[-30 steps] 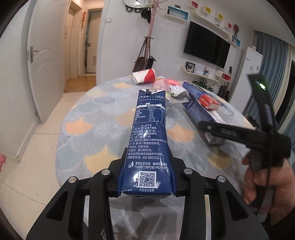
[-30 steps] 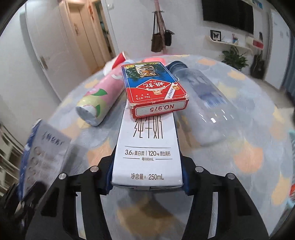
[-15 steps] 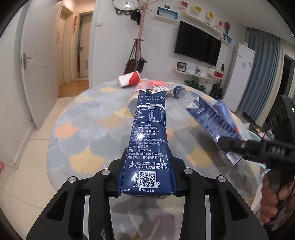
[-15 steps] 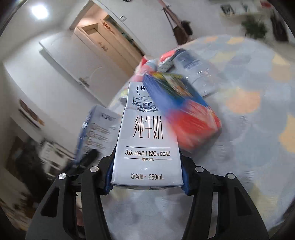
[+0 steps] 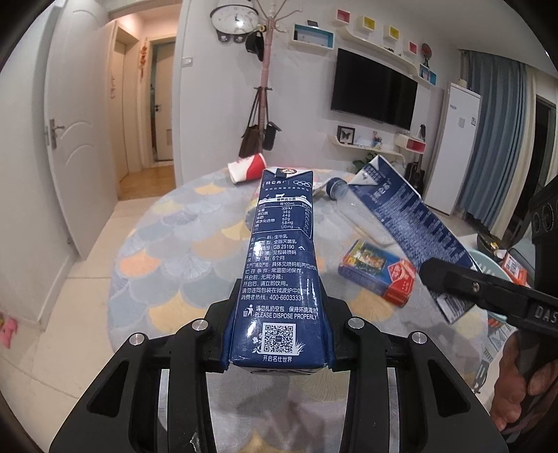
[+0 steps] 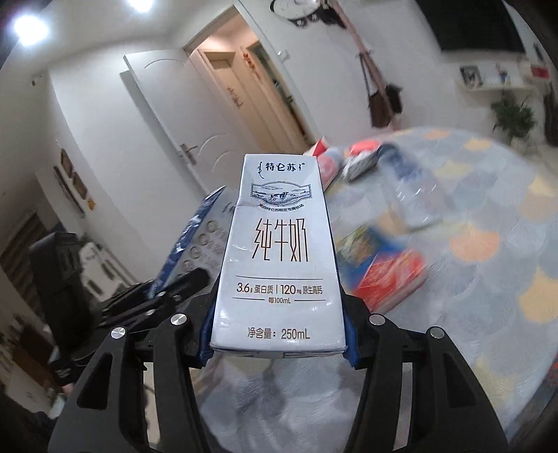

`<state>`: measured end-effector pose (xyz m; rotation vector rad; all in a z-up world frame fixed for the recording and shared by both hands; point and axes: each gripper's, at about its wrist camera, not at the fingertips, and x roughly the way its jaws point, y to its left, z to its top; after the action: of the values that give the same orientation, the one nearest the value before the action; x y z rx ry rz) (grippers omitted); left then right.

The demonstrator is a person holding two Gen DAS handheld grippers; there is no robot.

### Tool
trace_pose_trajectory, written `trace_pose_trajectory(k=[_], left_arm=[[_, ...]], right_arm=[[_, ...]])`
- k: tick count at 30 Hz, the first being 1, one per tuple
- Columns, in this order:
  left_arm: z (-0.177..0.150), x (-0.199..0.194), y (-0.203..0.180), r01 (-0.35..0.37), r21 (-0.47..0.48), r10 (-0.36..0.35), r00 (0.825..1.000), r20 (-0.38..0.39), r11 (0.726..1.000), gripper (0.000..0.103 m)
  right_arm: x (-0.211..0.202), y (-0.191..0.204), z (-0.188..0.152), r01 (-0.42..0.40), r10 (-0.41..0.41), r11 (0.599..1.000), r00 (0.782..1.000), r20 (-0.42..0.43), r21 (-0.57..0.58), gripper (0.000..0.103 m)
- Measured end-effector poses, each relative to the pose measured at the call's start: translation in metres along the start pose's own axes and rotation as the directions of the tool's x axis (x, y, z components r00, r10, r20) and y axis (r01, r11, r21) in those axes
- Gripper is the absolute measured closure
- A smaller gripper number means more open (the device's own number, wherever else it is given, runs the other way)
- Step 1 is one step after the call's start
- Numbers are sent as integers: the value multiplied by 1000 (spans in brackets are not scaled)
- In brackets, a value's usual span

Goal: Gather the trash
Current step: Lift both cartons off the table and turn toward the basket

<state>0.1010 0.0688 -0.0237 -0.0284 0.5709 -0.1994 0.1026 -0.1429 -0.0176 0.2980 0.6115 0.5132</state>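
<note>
Both grippers are lifting clear; the red-and-blue card box (image 5: 378,275), formerly atop the right gripper's (image 6: 279,352) clamped white milk carton (image 6: 279,258), is lying below; the left gripper (image 5: 279,362) is clamping a dark-blue milk carton (image 5: 282,271).

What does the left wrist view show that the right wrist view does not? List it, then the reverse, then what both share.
Only the left wrist view shows the television, the wall clock, the white fridge and the red paper cup sharply.

Only the right wrist view shows the ceiling lights and the pale front of the right gripper's milk carton.

Both show each gripper shut on a milk carton, the round table, the red and blue box, the clear bottle and the coat stand.
</note>
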Motion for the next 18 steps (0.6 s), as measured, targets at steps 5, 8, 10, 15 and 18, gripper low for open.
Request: trace_pose_trajectory(k=[5, 8, 10, 15, 18], left_arm=[[4, -7, -3, -5, 9, 4, 1000, 18, 1000, 67], [6, -7, -4, -6, 10, 6, 1000, 19, 1000, 67], [7, -7, -5, -5, 12, 4, 1000, 16, 1000, 67], [8, -8, -9, -3, 19, 3, 1000, 17, 1000, 67], [9, -8, -12, -1, 27, 0, 1000, 16, 1000, 67]], right_arm=[[-4, -3, 1, 254, -252, 966, 967, 31, -59, 51], [-8, -5, -1, 315, -312, 947, 949, 52, -71, 51], [-11, -5, -2, 352, -347, 932, 935, 68, -87, 51], [-13, -8, 0, 370, -364, 925, 928, 80, -89, 51], [-15, -8, -3, 373, -366, 924, 927, 83, -84, 51]])
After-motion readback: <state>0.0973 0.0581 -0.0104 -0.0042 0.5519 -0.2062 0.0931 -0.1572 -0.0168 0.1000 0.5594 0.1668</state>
